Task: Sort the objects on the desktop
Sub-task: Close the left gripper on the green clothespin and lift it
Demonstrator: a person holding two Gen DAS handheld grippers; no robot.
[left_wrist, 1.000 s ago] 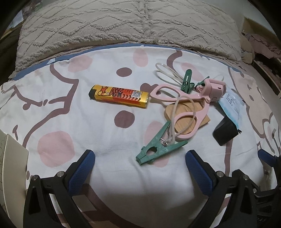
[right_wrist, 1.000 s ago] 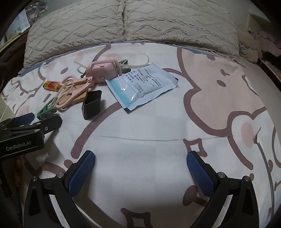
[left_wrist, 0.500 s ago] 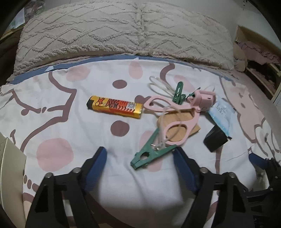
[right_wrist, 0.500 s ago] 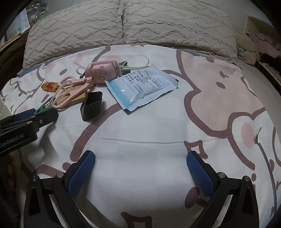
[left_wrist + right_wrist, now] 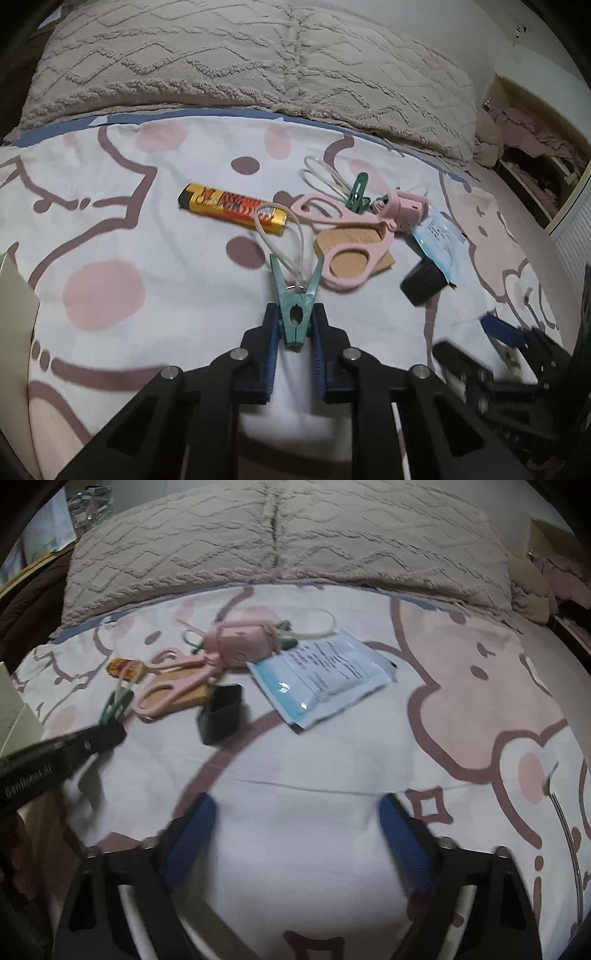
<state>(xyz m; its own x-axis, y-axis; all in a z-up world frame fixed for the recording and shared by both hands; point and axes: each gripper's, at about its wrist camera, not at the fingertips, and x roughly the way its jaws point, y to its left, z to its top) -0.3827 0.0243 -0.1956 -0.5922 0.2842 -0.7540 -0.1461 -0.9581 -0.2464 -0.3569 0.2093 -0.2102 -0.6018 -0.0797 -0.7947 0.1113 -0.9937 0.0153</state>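
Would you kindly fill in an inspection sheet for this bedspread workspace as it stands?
Surface: patterned bedspread, soft and creased.
Job's things: green clothes peg with its cord loop, lighter, pink scissors on a brown card, pink case, second green peg, black cap, blue sachet.
Clutter: nothing seen.
Grippers: left gripper has just closed on the clothes peg; right gripper has been closing, nothing between.
Cables: thin wire.
Surroundings: beige pillows.
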